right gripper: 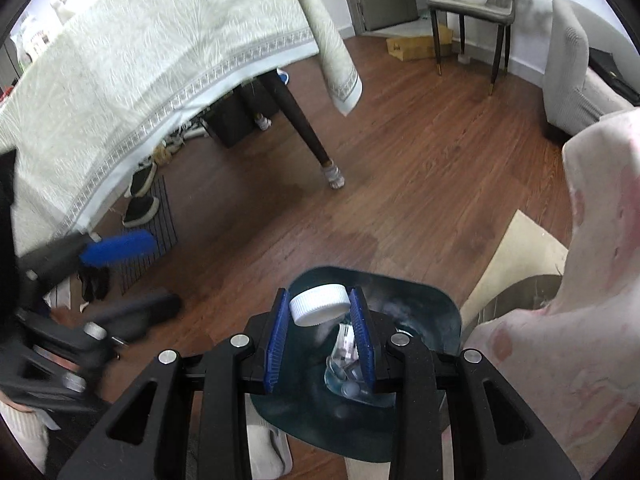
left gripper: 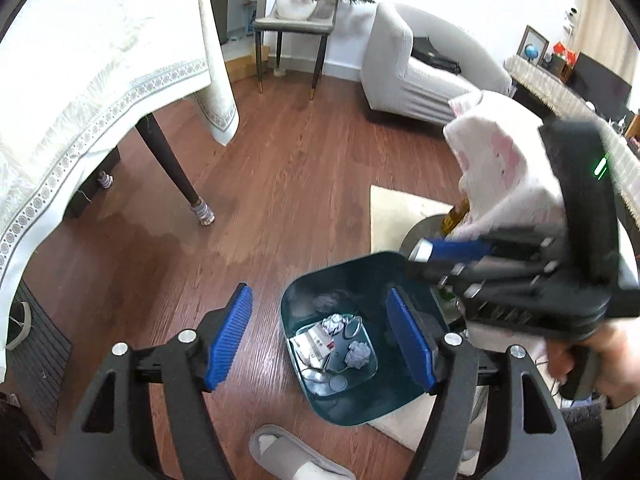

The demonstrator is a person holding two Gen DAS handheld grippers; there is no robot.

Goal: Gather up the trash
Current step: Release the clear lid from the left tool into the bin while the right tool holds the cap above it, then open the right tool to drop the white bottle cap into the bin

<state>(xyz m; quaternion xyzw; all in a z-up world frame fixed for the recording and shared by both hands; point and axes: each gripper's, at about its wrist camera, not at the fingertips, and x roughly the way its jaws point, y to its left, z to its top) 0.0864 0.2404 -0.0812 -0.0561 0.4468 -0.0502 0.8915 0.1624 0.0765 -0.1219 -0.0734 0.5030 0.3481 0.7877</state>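
A dark teal bin (left gripper: 340,344) stands on the wooden floor (left gripper: 280,184), its far side against the near corner of a pale rug (left gripper: 394,210). Inside it lie two crumpled paper balls (left gripper: 357,354), a small printed carton (left gripper: 316,346), some clear plastic and a few round lids.

The left gripper (left gripper: 320,346) hangs over the near edge of the bin with its blue pads (left gripper: 230,338) spread apart and nothing between them; one pad is over the bare floor, the other over the bin's right side.

The right gripper (right gripper: 320,322) is clamped on a white screw cap (right gripper: 319,304), pinched between its blue pads (right gripper: 278,344) near their tips. The cap hangs tilted above the bin's opening, over the far part of it. In the left wrist view this gripper reaches in from the right, above the bin's far right corner, with a hand (left gripper: 600,364) around its grip.

A table draped in a cream tablecloth (right gripper: 160,60) stands to the left, one dark leg (right gripper: 300,120) ending in a knitted sock. A pink and white cloth (right gripper: 592,280) hangs just beside the bin's right side. A grey slipper (left gripper: 288,456) lies on the floor at the bin's near side.
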